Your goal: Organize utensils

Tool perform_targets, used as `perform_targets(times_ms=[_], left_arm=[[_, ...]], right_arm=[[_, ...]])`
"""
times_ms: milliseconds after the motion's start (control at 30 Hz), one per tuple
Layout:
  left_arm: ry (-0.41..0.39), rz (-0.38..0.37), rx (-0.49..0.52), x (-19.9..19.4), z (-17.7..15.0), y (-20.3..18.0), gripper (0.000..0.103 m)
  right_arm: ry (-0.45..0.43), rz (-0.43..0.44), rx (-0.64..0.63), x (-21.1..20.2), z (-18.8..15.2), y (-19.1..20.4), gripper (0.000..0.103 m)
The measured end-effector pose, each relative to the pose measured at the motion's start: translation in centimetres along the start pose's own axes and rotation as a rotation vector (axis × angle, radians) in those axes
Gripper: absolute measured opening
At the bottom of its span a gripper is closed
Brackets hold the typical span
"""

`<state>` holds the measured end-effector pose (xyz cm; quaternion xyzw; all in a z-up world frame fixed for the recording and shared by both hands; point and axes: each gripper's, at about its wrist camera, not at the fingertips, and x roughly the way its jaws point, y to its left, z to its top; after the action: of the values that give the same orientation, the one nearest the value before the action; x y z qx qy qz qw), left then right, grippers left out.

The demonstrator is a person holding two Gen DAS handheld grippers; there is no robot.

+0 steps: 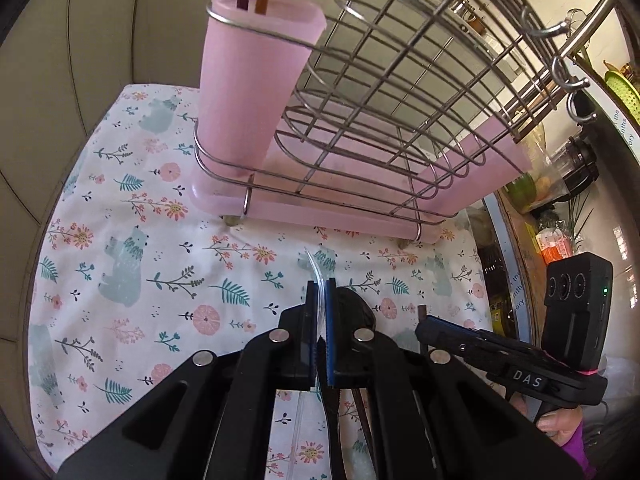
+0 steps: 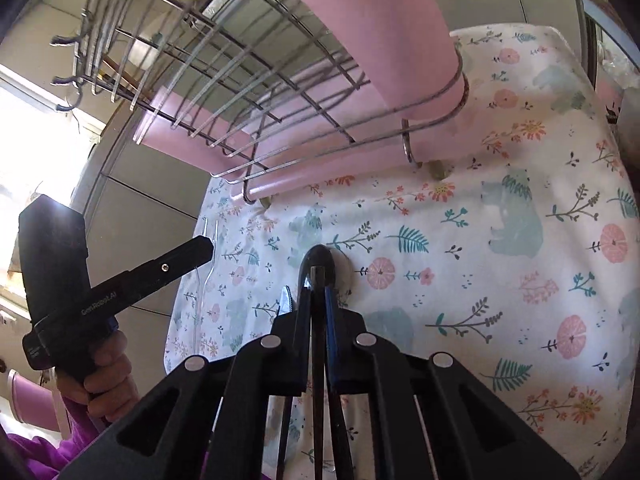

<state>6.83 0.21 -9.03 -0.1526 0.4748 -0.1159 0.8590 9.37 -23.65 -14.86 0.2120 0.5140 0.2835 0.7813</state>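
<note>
My left gripper [image 1: 319, 292] is shut on a clear plastic fork [image 1: 314, 268], tines pointing toward the rack; the fork also shows in the right wrist view [image 2: 210, 240]. A black spoon [image 1: 356, 312] lies just right of it. My right gripper [image 2: 318, 280] is shut on a thin dark chopstick [image 2: 318, 320], with the black spoon [image 2: 320, 260] lying under its tips. A pink utensil cup [image 1: 256, 76] hangs at the left end of the wire dish rack [image 1: 400, 92] and holds two sticks. A black serrated knife [image 2: 285, 300] lies beside the right gripper.
The rack stands on a pink drip tray [image 1: 320, 212] on a floral tablecloth [image 1: 140, 260]. Hooks [image 1: 568, 76] line the rack's right end. The other gripper shows in the left wrist view [image 1: 424, 330] and in the right wrist view [image 2: 206, 248]. Kitchen clutter sits beyond the table's right edge.
</note>
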Motion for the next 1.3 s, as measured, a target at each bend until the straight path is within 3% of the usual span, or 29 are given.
perform_targets(times_ms=[267,733,967,1133,1300], left_arm=[[-0.178,-0.012,0.027,-5.4,1.4,-0.3,0.002],[-0.667,-0.081,0.008,-15.8,7.8,-2.3,0.002],[-0.854,-0.126,-0.048,-16.9,10.9,-2.1,0.002],[-0.982,-0.077,-0.052,-16.3,11.9,-2.4,0.002],[-1.053,-0.047,-0.069,-14.5,12.3,-1.6,0.002]], right_arm=[[-0.228,-0.001,-0.102,-7.2,1.5,2.9,0.006],[-0.626,-0.052,-0.267,-19.0,6.2,8.2,0.006],[-0.804,-0.092,-0.327,-22.8,7.8,10.4,0.006],[-0.896,-0.140,-0.352,-23.8,8.8,10.8,0.006],[-0.932,-0.214,-0.390,-22.6,9.4,11.0,0.006]])
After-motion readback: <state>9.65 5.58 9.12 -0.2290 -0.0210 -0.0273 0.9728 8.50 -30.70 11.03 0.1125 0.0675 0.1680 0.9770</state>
